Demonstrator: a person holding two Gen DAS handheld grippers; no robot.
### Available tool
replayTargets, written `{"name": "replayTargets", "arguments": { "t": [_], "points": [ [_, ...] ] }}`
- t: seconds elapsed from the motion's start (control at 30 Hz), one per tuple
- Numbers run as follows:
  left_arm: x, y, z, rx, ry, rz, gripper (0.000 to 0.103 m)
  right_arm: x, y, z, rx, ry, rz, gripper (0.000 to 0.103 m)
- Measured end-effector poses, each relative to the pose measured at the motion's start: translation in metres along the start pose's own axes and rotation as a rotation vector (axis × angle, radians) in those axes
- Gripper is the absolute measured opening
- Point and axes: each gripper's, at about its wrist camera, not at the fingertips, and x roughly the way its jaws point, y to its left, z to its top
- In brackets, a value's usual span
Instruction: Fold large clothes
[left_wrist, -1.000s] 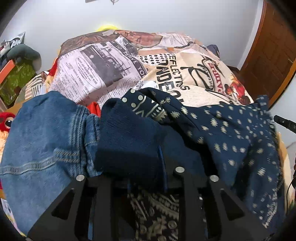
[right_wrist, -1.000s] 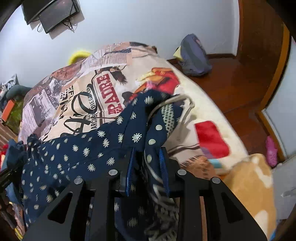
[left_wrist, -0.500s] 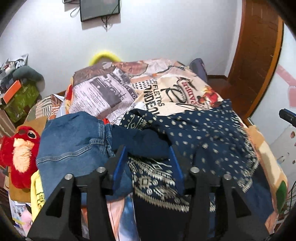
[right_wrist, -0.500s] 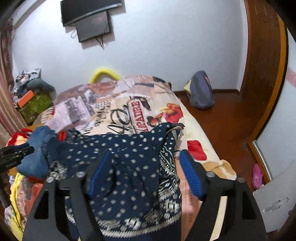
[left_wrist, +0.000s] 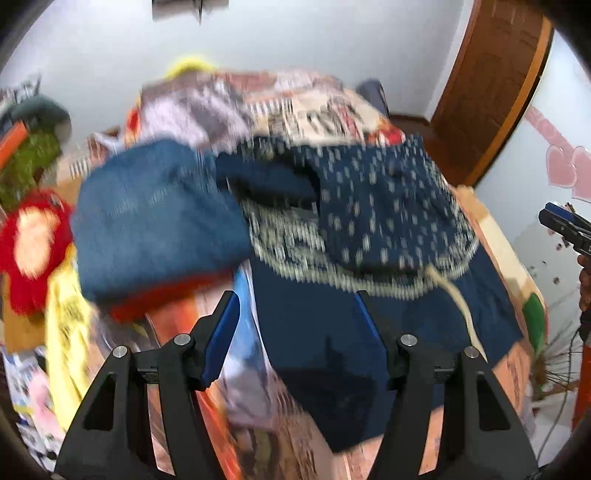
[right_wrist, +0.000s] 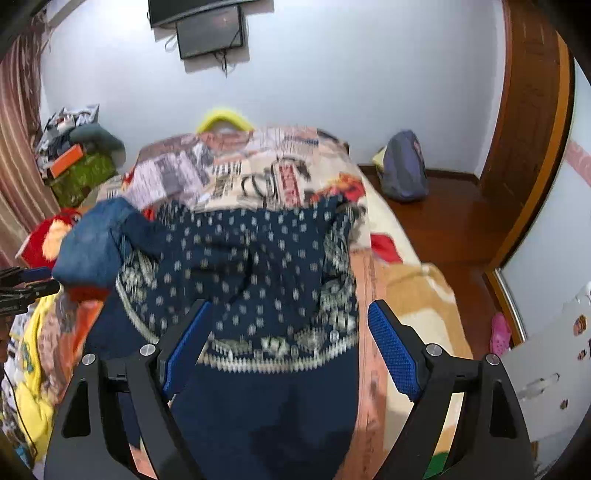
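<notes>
A large navy garment with white dots and a patterned border (left_wrist: 384, 206) lies on the bed, its top half folded down over its plain navy lower part (right_wrist: 258, 424). My left gripper (left_wrist: 295, 295) hangs above its near left edge, jaws opening, nothing between them. My right gripper (right_wrist: 290, 304) hovers over the garment's near middle, jaws also opening and empty. Each gripper shows at the edge of the other's view: the right gripper (left_wrist: 561, 225) at the right edge, the left gripper (right_wrist: 22, 284) at the left edge. The left wrist view is blurred.
Folded blue jeans (left_wrist: 155, 214) lie left of the garment on the printed bedspread (right_wrist: 236, 166). A red plush toy (left_wrist: 33, 240) and yellow cloth (left_wrist: 70, 332) sit at the bed's left side. A backpack (right_wrist: 404, 171) stands on the wooden floor near the door (left_wrist: 487, 92).
Both grippers let go of the navy garment, opened wide, and drew back and up from the bed. The garment now lies folded over on the bedspread.
</notes>
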Motion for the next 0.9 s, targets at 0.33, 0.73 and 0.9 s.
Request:
{"name": "replayTargets", "arguments": {
  "t": [0.33, 0.73, 0.9],
  "points": [
    [0.070, 0.017, -0.055, -0.168, 0.227, -0.201, 0.062, 0.040, -0.018, -0.068, 0.082, 0.185, 0.029, 0.084],
    [0.092, 0.025, -0.069, -0.321, 0.228, -0.338, 0.062, 0.087, -0.073, -0.125, 0.413, 0.337, 0.146, 0.077],
    [0.083, 0.010, -0.060, -0.222, 0.175, -0.315, 0.029, 0.083, -0.067, -0.127, 0.398, 0.295, 0.175, 0.041]
  ]
}}
